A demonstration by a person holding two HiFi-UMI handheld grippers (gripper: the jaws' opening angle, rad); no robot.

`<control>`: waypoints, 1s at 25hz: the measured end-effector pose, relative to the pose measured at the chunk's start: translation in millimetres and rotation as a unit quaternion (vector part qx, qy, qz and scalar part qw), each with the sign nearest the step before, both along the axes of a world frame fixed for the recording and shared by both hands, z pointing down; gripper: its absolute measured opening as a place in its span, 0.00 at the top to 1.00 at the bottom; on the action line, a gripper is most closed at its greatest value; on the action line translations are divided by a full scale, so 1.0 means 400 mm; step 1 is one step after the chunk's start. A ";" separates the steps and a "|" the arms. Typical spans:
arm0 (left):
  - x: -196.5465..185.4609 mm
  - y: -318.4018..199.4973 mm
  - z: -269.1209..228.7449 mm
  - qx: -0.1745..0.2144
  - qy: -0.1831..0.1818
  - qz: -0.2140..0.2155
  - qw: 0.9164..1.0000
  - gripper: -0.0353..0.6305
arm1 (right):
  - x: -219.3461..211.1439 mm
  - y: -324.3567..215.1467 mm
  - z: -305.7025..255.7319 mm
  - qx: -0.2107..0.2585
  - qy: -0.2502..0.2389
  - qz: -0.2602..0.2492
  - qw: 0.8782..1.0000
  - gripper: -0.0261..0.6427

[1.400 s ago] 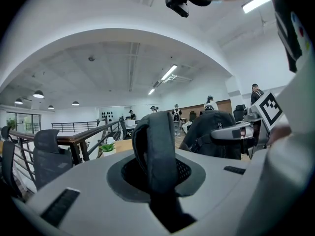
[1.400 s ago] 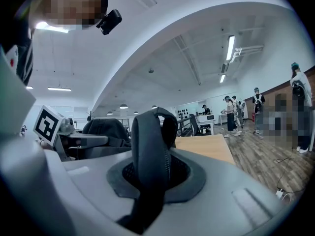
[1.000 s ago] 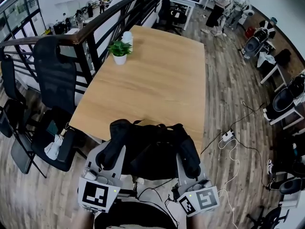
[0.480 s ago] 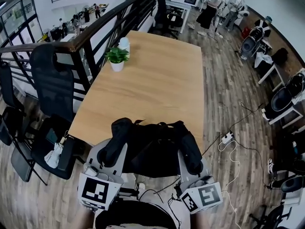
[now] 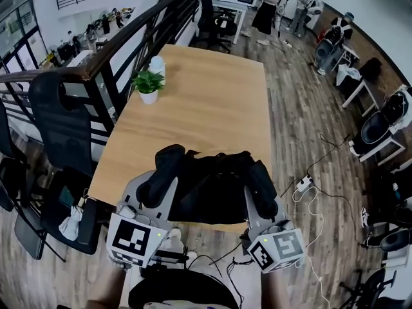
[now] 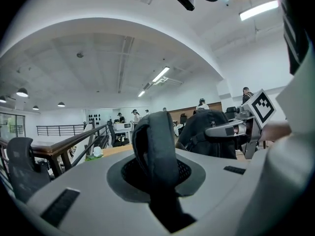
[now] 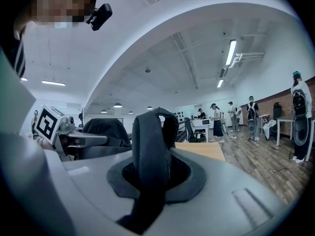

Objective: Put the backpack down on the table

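We had the black backpack point(image 5: 212, 184) up betw. both tongs, over the near edge of the wooden table point(image 5: 212, 102); couldn't tell if it touched the top. L gripper point(image 5: 162, 195) was clamped narrow on one padded shoulder strap point(image 6: 155, 146), R gripper point(image 5: 252, 201) likewise on the other strap point(image 7: 150, 151). A potted plant point(image 5: 148, 85) & white cup point(image 5: 156, 64) stood by the table's far left edge, well apart from the bag.

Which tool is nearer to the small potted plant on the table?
Left. The left tool, holding a backpack strap over the table's near edge, is on the potted plant's side; the right tool is farther across.
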State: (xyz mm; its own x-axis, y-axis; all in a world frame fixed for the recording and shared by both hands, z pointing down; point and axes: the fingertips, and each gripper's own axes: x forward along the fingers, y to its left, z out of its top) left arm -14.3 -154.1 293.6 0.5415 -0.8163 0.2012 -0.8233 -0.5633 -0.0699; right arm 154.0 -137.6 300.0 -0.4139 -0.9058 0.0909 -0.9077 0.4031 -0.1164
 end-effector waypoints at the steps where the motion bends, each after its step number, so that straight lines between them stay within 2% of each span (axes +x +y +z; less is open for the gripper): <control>1: 0.000 -0.022 0.000 0.001 0.001 0.002 1.000 0.85 | -0.001 -0.020 0.001 0.001 0.000 0.002 1.000 0.87; 7: -0.023 -0.161 0.016 0.016 -0.009 0.011 1.000 0.85 | -0.023 -0.155 0.021 0.006 0.012 0.008 1.000 0.87; 11: -0.043 -0.267 0.029 0.010 0.001 0.014 1.000 0.85 | -0.035 -0.251 0.020 0.010 0.027 0.016 0.999 0.87; 19: -0.073 -0.452 0.068 0.016 -0.002 0.014 1.000 0.85 | -0.086 -0.410 0.061 0.007 0.047 0.017 0.999 0.87; 25: -0.065 -0.576 0.118 0.018 -0.005 0.020 1.000 0.85 | -0.080 -0.527 0.122 -0.004 0.040 0.030 0.999 0.87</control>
